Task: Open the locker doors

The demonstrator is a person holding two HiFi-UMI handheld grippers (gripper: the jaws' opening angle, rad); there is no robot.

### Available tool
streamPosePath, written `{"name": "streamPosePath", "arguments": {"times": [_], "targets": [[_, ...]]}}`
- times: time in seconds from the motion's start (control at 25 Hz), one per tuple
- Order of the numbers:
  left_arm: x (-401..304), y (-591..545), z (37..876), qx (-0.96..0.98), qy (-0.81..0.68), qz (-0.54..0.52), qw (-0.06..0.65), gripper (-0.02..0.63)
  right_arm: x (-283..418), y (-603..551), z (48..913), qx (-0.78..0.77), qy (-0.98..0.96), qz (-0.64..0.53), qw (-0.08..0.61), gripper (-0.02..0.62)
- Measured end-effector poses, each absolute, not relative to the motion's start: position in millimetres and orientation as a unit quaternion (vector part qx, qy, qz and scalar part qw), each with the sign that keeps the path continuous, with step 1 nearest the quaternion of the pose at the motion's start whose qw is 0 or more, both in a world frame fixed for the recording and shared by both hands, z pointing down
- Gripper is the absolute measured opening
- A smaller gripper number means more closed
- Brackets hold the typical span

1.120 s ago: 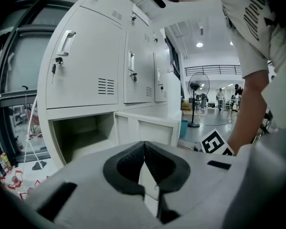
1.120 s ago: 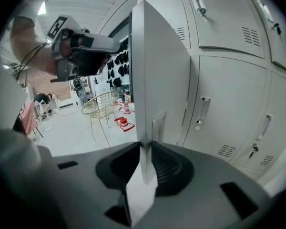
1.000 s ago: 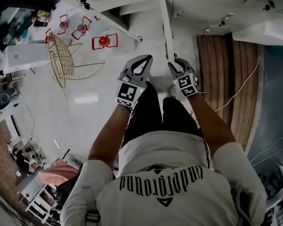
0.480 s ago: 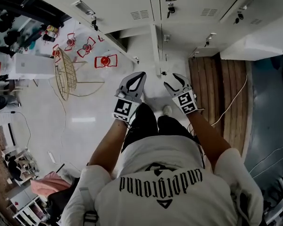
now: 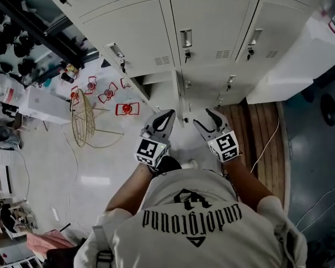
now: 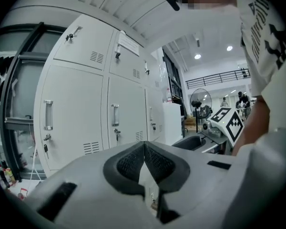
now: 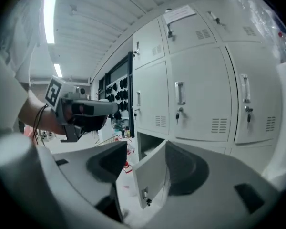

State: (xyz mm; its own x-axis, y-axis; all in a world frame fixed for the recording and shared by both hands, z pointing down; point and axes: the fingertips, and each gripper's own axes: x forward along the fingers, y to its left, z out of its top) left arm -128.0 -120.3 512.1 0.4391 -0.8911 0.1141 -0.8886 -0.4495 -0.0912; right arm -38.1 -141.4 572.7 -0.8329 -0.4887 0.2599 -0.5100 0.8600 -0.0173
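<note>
One low locker door (image 7: 151,174) stood swung out just ahead of both grippers.
The lockers (image 5: 211,31) were pale grey metal with upright handles, keyed locks and vent slots, and the rows above the grippers had their doors closed. The open door showed edge-on from the head view, its free edge with the latch nearest the right gripper (image 5: 206,120) and its bare compartment (image 7: 148,146) beyond and to that gripper's left. The right gripper's jaws were apart and opening, the door seen between them but not touched. The left gripper (image 5: 166,118) had its jaws together at the tips, holding nothing. A white cabinet (image 5: 293,66) and wood planking (image 5: 257,133) with a loose cable (image 5: 268,144) bounded the right gripper's right. A wire chair (image 5: 82,121) sat on open floor well to the left gripper's left.
</note>
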Motion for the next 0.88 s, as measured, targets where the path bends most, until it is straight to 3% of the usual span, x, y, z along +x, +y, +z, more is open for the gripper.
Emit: {"name": "streamPosePath", "arguments": {"times": [0.32,0.88], "targets": [[-125,-125,471,-0.853,0.517,-0.06,0.033,0.008,-42,-149,507,0.274,-0.959,0.03,0.071,0.259],[-188,-180,442,-0.871,0.488,-0.038,0.038,0.008,-110,-211,469,0.298,-0.953,0.007,0.048,0.259]]}}
